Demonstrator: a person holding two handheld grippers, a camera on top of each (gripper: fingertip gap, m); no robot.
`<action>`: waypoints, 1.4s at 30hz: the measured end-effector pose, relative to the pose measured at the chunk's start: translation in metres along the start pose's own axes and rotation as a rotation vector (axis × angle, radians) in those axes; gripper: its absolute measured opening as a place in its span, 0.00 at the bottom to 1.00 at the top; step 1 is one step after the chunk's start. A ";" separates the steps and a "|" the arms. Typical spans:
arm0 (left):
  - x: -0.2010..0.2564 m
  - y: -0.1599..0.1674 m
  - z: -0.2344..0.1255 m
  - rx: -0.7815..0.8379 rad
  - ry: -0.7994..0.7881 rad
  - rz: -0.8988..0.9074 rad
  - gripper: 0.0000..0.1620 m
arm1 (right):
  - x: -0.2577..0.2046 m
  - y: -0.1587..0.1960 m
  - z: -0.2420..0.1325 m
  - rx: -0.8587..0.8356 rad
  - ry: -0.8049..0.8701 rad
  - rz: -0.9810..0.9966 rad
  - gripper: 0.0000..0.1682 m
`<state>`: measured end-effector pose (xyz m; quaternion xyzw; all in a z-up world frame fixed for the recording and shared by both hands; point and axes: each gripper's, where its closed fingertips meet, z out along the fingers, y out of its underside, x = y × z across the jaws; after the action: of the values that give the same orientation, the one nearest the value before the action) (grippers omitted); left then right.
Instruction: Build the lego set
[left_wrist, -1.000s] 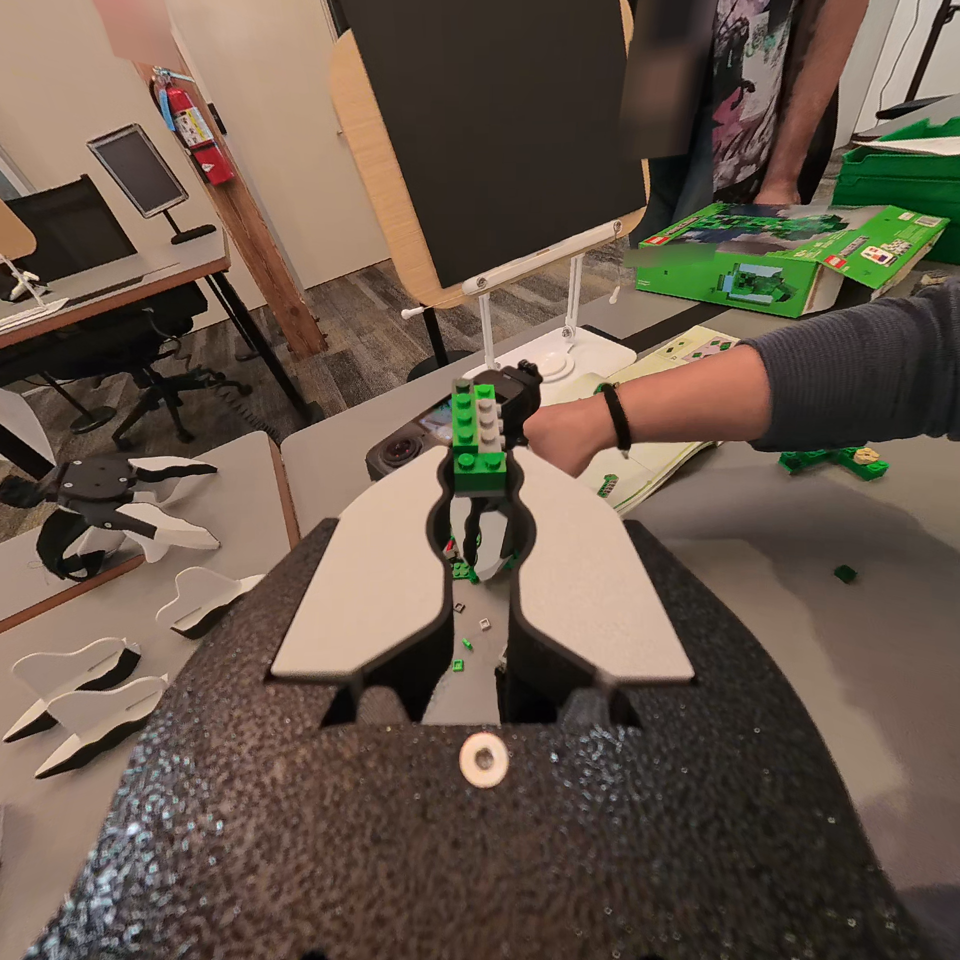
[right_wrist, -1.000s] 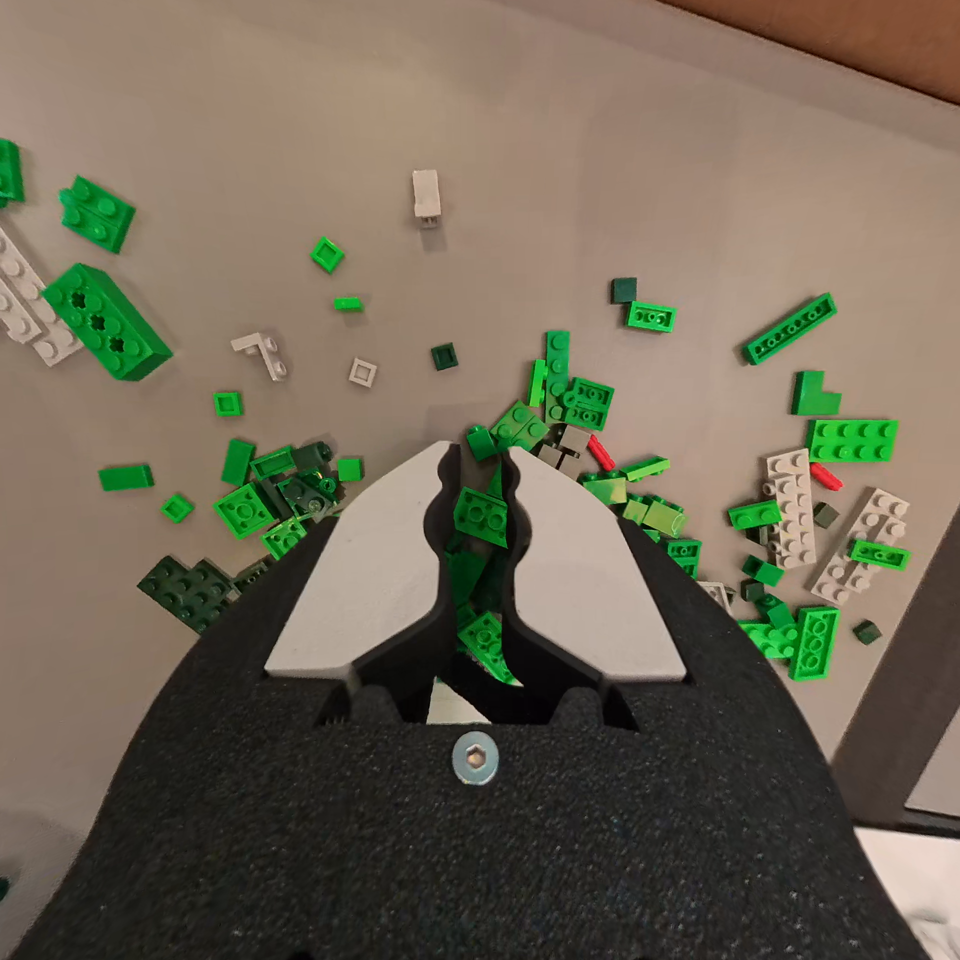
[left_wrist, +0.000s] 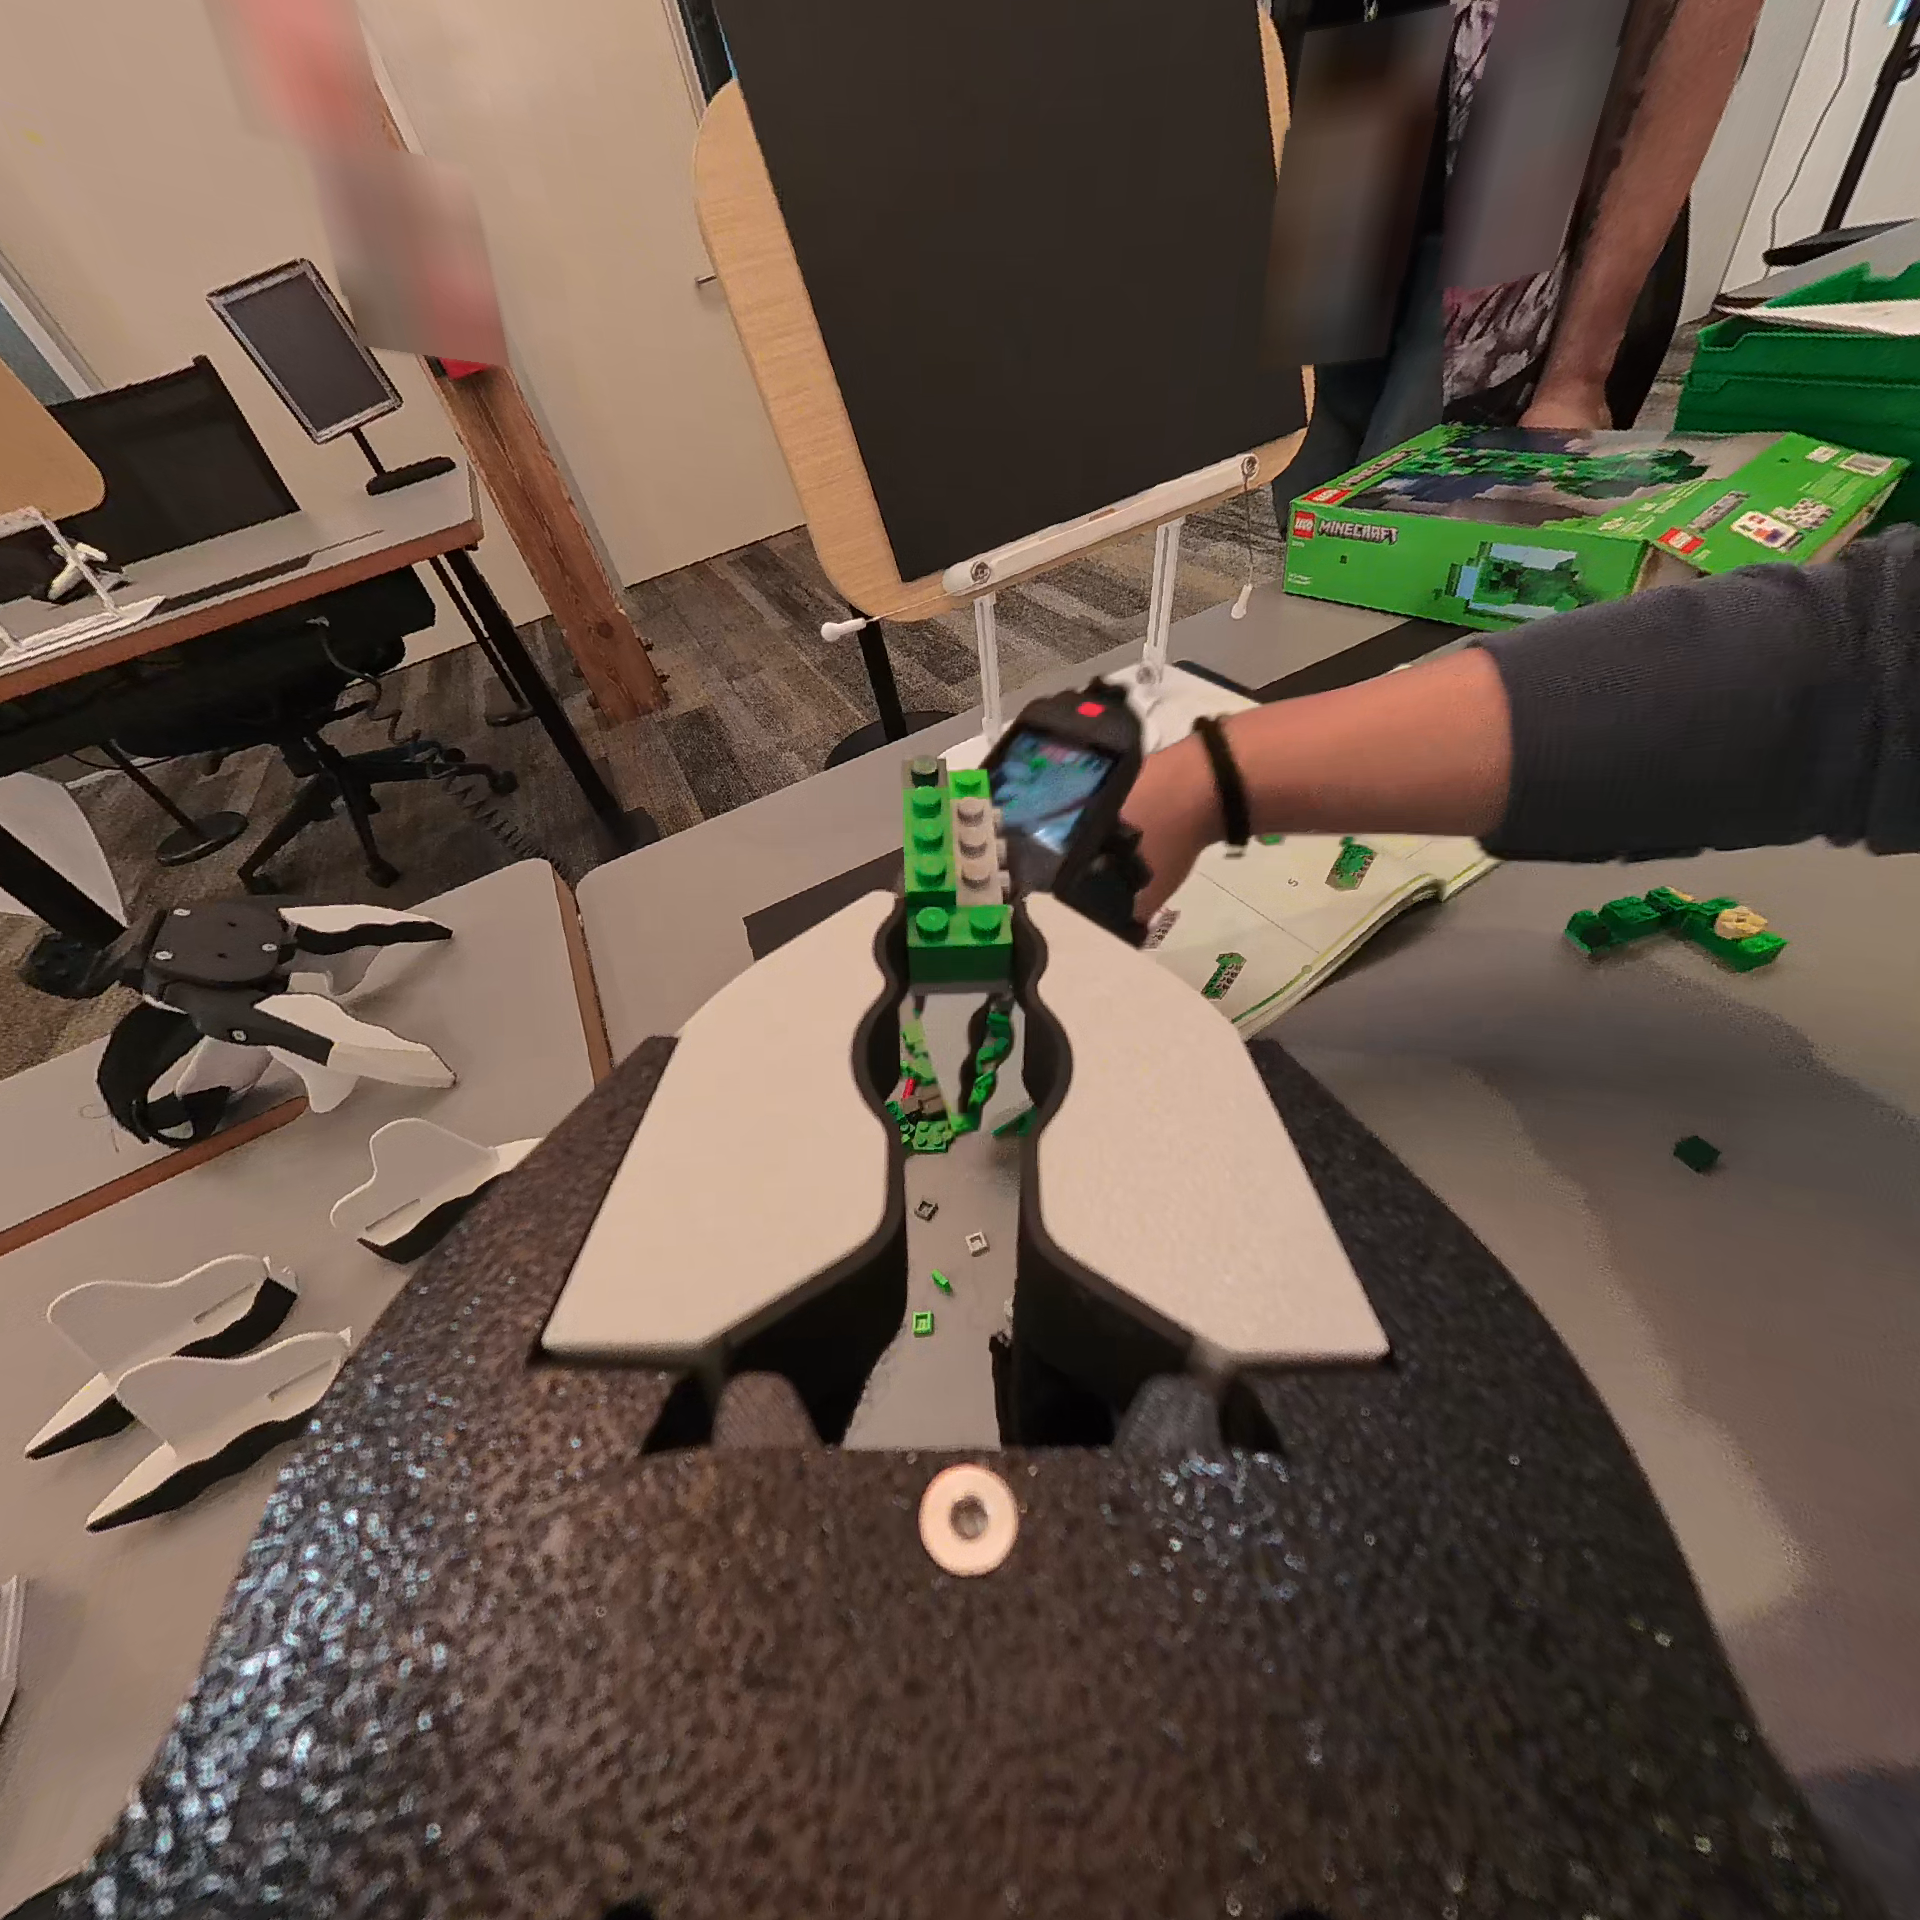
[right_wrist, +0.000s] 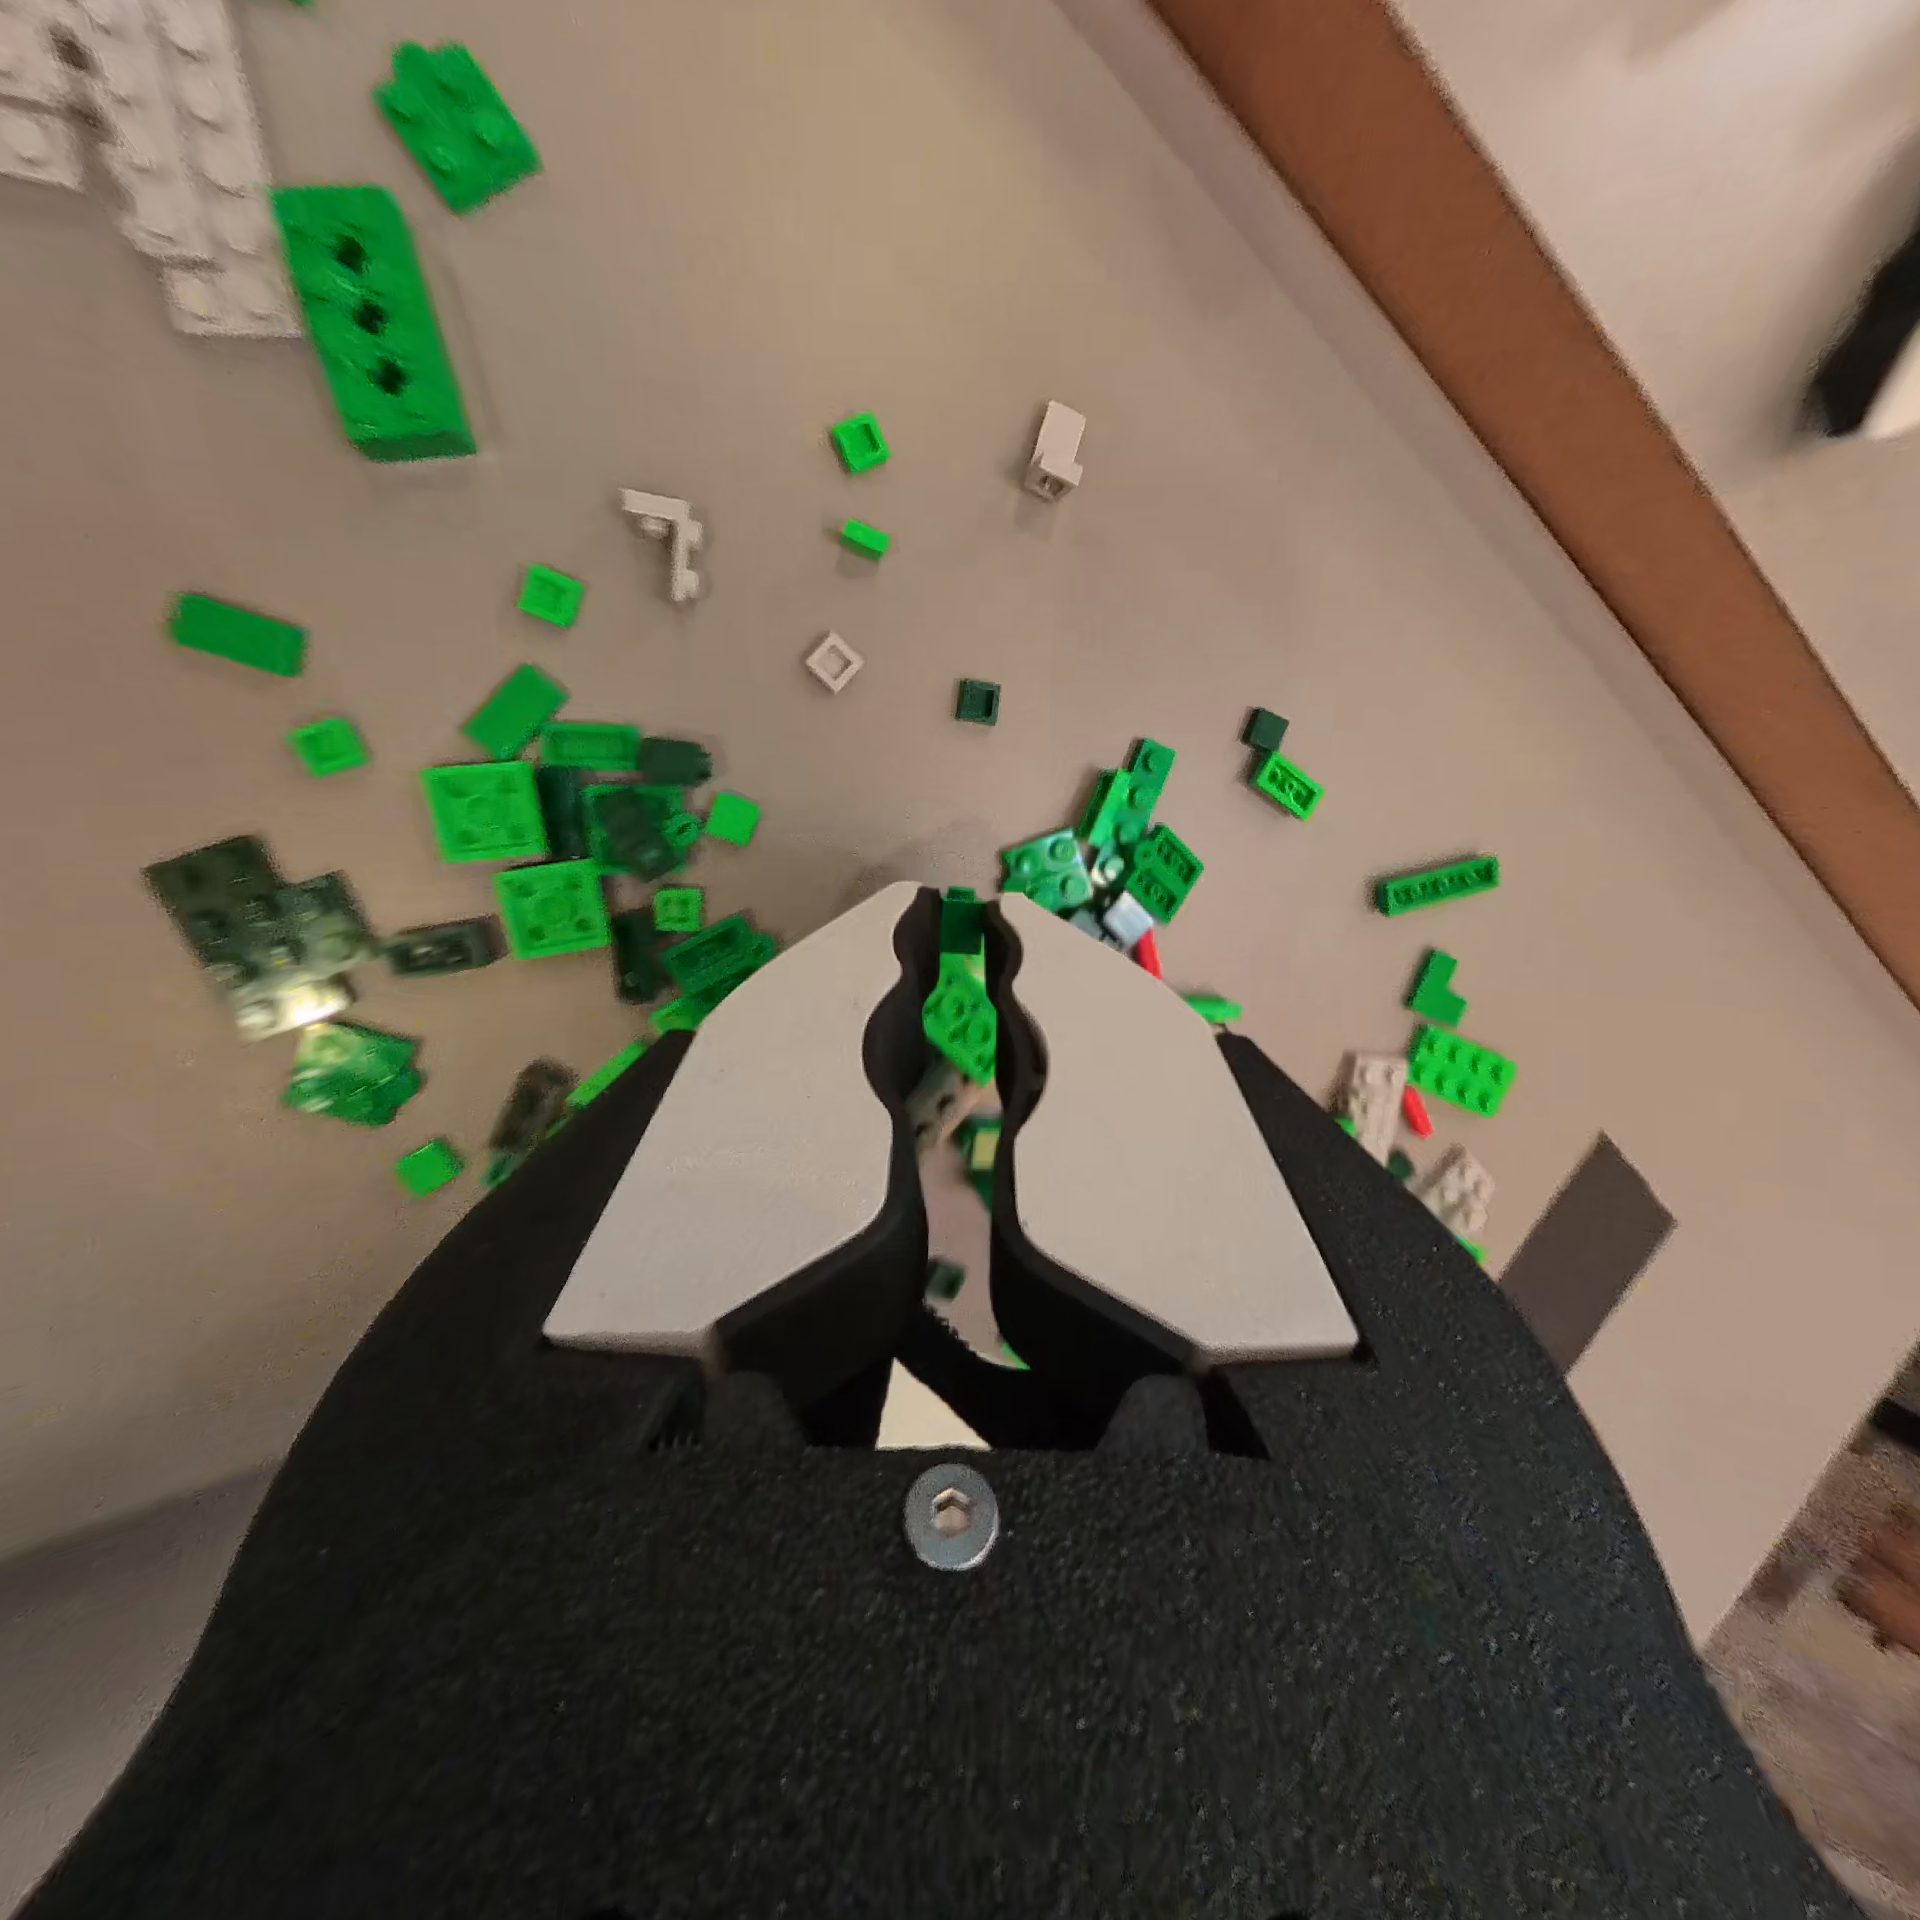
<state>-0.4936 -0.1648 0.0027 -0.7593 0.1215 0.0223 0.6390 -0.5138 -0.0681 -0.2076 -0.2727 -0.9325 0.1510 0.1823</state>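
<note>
Lego assembly (left_wrist: 956, 883) clamped in left hand-held gripper (left_wrist: 961, 935)

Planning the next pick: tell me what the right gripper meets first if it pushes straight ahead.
Probably the heap of small green plastic bricks just past the right gripper, lying on the beige tabletop. Motion blur leaves depth unsure.

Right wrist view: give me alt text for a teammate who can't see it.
The right gripper is shut on a small green lego piece at its fingertips, above a grey table strewn with loose green, dark green, white and red lego pieces. A large green brick with three holes lies at upper left; the image is motion-blurred.
</note>
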 end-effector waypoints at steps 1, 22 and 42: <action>0.001 -0.001 0.001 0.001 0.005 0.002 0.11 | -0.005 0.000 -0.014 0.033 0.027 0.016 0.05; 0.143 -0.012 0.062 -0.080 0.531 0.151 0.11 | -0.340 0.143 -0.145 -0.102 0.110 0.535 0.04; 0.236 0.174 0.038 -0.486 0.706 0.038 0.11 | -0.277 0.064 -0.108 0.195 0.205 0.530 0.16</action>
<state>-0.2970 -0.1911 -0.2174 -0.8465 0.3376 -0.1992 0.3603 -0.2221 -0.1526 -0.2076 -0.5017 -0.7867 0.2538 0.2551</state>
